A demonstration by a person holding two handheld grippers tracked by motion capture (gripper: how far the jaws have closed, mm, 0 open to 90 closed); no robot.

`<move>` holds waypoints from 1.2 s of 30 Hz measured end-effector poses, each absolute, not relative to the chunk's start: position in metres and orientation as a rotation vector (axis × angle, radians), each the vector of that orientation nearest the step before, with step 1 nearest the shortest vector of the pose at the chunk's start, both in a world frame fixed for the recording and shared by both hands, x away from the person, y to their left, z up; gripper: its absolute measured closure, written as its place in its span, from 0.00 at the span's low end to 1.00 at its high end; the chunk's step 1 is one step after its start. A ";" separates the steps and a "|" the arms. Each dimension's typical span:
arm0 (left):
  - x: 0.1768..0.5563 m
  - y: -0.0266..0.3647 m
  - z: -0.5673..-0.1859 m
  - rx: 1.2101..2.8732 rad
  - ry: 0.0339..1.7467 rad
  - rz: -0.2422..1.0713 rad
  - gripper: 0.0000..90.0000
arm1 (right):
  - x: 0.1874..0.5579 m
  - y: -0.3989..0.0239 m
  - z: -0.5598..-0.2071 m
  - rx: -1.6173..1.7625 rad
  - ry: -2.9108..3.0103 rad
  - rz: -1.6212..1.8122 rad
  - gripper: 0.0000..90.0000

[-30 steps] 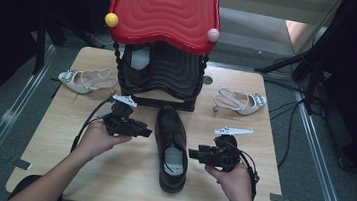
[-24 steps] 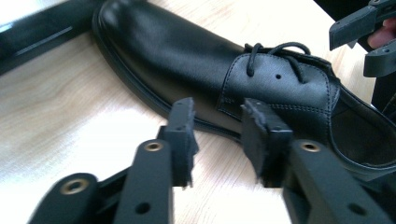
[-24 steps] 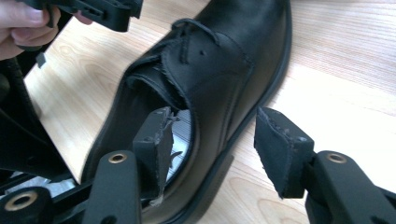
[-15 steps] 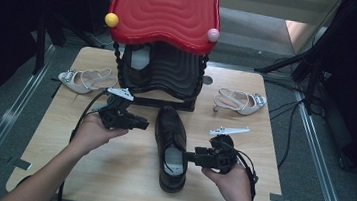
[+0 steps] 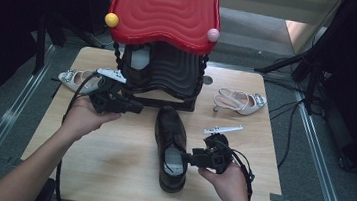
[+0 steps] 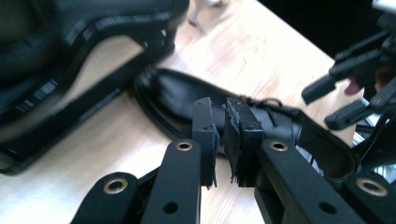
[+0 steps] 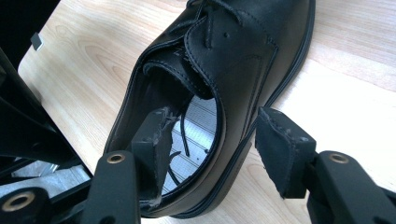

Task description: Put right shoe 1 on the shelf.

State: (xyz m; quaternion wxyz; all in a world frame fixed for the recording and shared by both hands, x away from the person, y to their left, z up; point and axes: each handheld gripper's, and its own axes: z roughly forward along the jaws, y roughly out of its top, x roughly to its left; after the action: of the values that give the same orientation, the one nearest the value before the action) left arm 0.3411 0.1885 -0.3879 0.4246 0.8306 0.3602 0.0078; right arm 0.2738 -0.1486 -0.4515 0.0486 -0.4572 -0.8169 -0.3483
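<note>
High view: black dress shoe (image 5: 170,147) lies mid-desk, toe toward the black shoe rack (image 5: 161,76) under the red wavy top (image 5: 165,11) at the desk's far edge, heel toward the near edge, probably so its opening faces the person for an easy grab. Right tool (image 5: 186,157) sits at the shoe's right wall near the heel, one jaw inside the opening, one outside, placed to pinch that wall. Left tool (image 5: 138,109) is up off the desk, just left of the shoe's toe, near the rack base, touching nothing. White heeled sandal (image 5: 240,101) lies toward the far right corner, another pale sandal (image 5: 72,79) at the far left edge, both well apart from the tools. Left gripper view: left tool (image 6: 223,128) has just been closing, pads narrow with a thin gap, nothing between them; the shoe (image 6: 187,100) lies beyond on the wood, the right tool (image 6: 334,102) at the far end of it. Right gripper view: right tool (image 7: 212,135) stands wide, straddling the shoe's (image 7: 233,60) side wall, left pad inside over the insole, right pad outside clear of the sole edge. The pads do not press yet, so my guess is the shoe is not gripped.
</note>
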 end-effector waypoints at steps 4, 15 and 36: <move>0.345 0.194 -0.369 2.063 0.903 0.041 0.93 | 0.274 -0.146 -0.454 -1.388 -2.517 -1.027 0.52; 0.360 0.198 -0.322 2.047 0.874 0.095 0.93 | 0.278 -0.140 -0.459 -1.401 -2.501 -0.955 0.53; 0.393 0.197 -0.245 2.041 0.867 0.209 0.93 | 0.306 -0.122 -0.482 -1.533 -2.432 -0.708 0.63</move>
State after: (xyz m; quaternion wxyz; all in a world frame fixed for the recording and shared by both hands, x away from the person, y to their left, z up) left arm 0.3933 0.1974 -0.2448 0.4415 0.8222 0.3494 0.0840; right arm 0.3060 -0.1222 -0.4823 0.0903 -0.5156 -0.8181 -0.2381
